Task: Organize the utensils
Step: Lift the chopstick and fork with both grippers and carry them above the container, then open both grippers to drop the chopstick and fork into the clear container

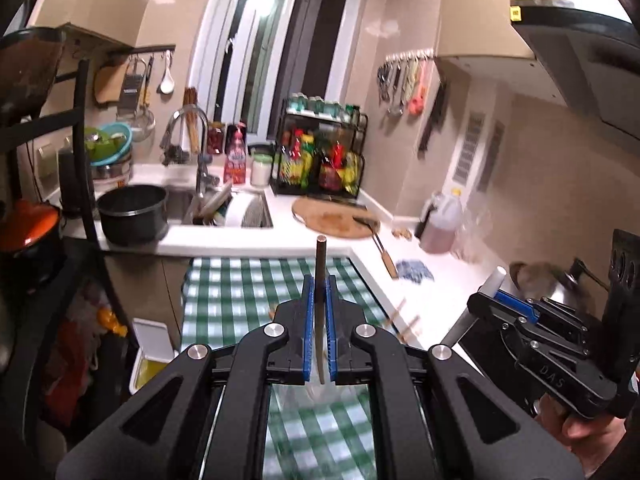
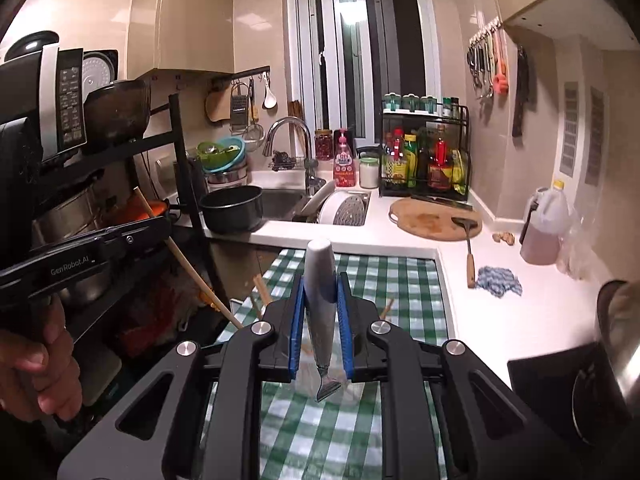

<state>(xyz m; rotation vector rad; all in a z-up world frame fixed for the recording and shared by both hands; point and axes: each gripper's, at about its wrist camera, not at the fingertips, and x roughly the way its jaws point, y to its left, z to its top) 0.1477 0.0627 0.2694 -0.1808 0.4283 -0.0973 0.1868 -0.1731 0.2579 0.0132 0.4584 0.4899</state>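
Note:
My left gripper is shut on a thin wooden-handled utensil, its handle pointing forward and up over the green checked cloth. My right gripper is shut on a grey-handled utensil, whose metal head hangs below the pads. In the left wrist view the right gripper shows at the right with the white handle tip sticking out. In the right wrist view the left gripper shows at the left with the wooden stick running through it.
A white counter holds a round cutting board with a spatula, a blue cloth and an oil jug. Behind are the sink, a black pot and a spice rack. Utensils hang on wall hooks.

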